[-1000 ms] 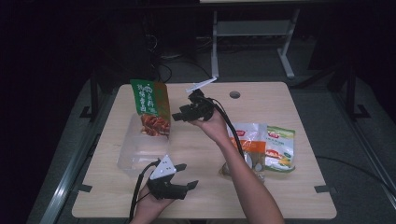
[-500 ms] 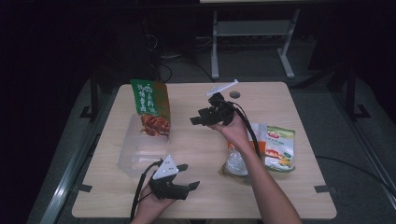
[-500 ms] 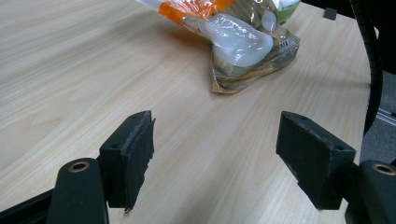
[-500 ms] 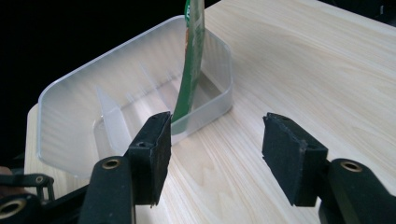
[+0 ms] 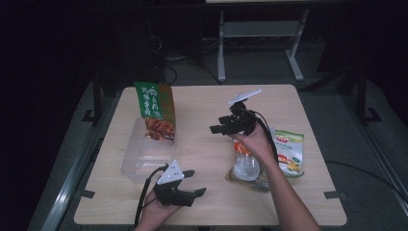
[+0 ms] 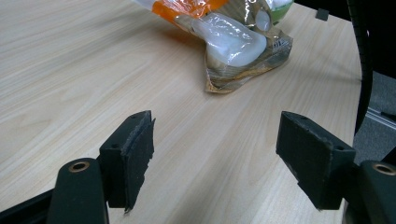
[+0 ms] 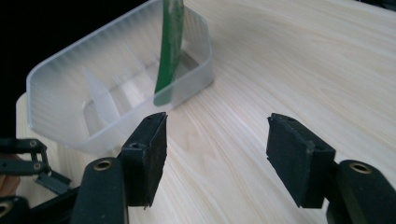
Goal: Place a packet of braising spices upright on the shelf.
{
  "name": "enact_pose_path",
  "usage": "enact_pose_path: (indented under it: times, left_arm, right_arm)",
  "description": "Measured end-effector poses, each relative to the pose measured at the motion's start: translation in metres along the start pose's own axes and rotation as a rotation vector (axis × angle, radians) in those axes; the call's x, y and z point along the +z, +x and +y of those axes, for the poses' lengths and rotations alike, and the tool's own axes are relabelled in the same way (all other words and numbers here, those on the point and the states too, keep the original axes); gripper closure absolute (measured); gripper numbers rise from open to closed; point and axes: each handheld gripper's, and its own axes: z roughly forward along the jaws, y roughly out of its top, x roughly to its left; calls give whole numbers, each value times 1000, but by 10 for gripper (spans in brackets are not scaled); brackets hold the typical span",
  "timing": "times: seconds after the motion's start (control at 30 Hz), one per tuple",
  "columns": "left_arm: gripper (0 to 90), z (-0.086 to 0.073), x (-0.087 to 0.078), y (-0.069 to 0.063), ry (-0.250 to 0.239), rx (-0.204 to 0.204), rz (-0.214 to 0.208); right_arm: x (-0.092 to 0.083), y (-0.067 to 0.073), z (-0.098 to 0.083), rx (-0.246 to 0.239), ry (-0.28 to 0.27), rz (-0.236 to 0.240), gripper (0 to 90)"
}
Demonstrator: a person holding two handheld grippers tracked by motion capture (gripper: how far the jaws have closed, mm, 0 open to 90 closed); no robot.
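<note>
My right gripper [image 5: 222, 129] hangs over the middle of the pale wood-grain worktop [image 5: 202, 144], its jaws wide with bare wood between the pads; they have just been opening, and nothing is in them. It points toward the clear plastic rectangular bin [image 5: 144, 156] at the left of the worktop. The green-and-brown printed snack bag [image 5: 156, 111] stands upright in that bin at its far end, leaning on the wall. In the right gripper view the bag's green edge [image 7: 169, 46] rises from inside the bin [image 7: 70, 93], and low clear dividers split the bin's floor; the compartments nearer me look empty, as far as I can tell.

My left gripper [image 5: 185, 192] rests low at the near edge of the worktop, jaws spread wide and holding nothing. I judge it is parked there to stay out of the way while the right one works.

Still to be packed, I judge, are the loose packets on the right: a clear, shiny packet with orange print [image 6: 229, 42] lying flat, and just beside it a green-and-yellow printed packet [image 5: 288, 151]. My right forearm crosses above them in the high view.
</note>
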Motion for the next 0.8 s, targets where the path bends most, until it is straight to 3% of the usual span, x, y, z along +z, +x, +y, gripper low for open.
enact_pose_path:
  times: [0.53,0.6,0.8]
  left_arm:
    - [271,0,2,0,-3,5,-2]
    - [271,0,2,-1,5,12,2]
    - [271,0,3,-2,4,2,0]
  right_arm:
    - [-37,-12,-27,48,24,-68,359]
    - [-42,-15,-33,40,24,-79,358]
    - [-55,-21,-53,82,51,-95,356]
